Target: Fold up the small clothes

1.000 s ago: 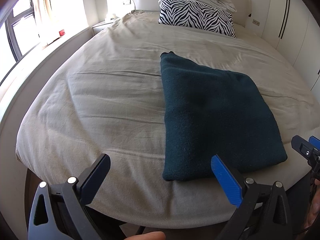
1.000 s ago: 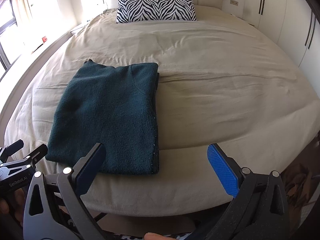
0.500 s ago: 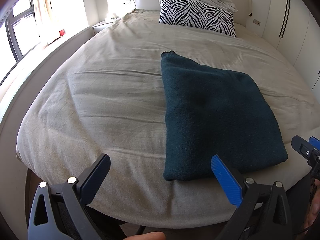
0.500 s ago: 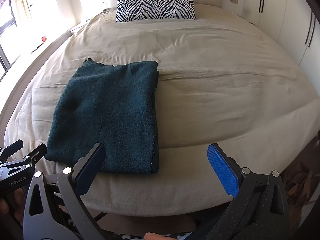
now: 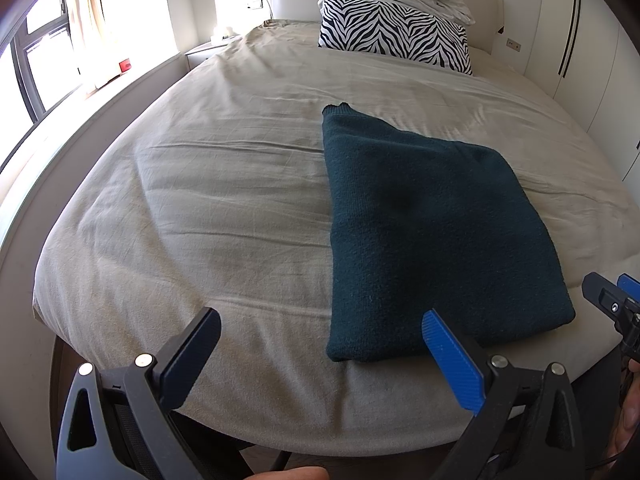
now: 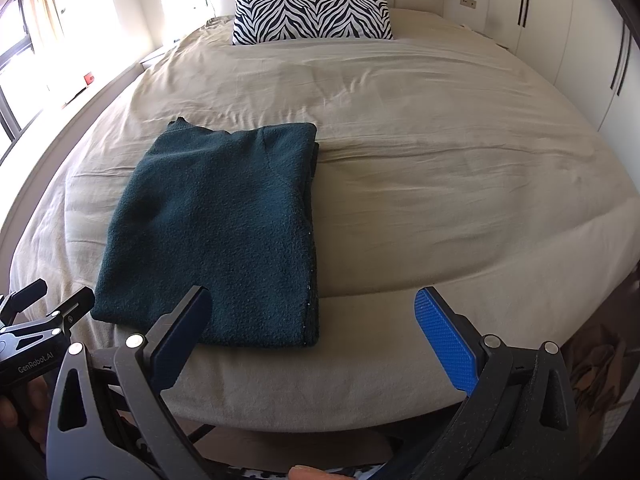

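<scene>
Fingers on both tools stand spread wide and hold nothing. Left gripper hovers off the foot edge of the bed, with its blue-padded finger lined up over the near edge of the dark green garment. Right gripper hovers at the same edge, its dark finger overlapping the garment in the right wrist view.

Garment position: flat on the beige bed cover, near the foot edge, folded into a rough rectangle, well apart from the zebra-print pillow at the headboard. One far corner projects past the fold line. A stacked side edge shows on the right, and the layers appear aligned, though the dark knit hides detail.

Risks from this state:

- A pinch through the garment can catch the loose bed cover beneath, dragging it along and wrinkling the fold.
- A grasp on the top layer alone would probably peel the stack open and undo the fold.
- Uneven lift between the two tools would skew the rectangle.
- A pull toward the operator can slide the garment off the bed edge, since the near hem lies close to it.
</scene>
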Tool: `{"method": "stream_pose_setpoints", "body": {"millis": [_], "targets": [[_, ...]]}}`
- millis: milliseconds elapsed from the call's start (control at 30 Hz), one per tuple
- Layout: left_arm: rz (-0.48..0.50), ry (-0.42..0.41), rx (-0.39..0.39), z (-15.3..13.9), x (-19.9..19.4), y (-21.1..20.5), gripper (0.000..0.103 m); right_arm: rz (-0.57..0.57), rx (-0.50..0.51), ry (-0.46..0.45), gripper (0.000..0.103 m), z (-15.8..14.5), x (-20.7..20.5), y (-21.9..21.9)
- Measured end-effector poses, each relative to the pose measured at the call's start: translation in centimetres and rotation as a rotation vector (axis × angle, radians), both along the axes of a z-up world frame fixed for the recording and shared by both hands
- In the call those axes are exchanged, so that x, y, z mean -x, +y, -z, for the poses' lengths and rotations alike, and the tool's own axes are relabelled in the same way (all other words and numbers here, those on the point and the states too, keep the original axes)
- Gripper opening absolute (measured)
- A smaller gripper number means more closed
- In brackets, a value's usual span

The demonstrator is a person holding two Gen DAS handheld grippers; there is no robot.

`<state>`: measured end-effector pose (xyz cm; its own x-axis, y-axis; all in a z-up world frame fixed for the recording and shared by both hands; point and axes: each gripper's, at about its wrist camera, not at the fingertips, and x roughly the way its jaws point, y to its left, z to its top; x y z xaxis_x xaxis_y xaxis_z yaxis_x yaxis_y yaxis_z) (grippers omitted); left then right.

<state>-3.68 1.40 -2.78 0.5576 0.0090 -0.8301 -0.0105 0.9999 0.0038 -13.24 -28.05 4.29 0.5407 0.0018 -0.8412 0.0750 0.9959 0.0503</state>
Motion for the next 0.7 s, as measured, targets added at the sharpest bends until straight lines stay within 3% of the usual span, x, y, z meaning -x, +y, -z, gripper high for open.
{"method": "stream_pose_setpoints", "body": {"millis": [700], "targets": [[-0.005,0.004,0.000,0.01,0.26,0.15,0.103,0.002,-0.003,0.003,0.103,0.11,0.12,0.28]]}}
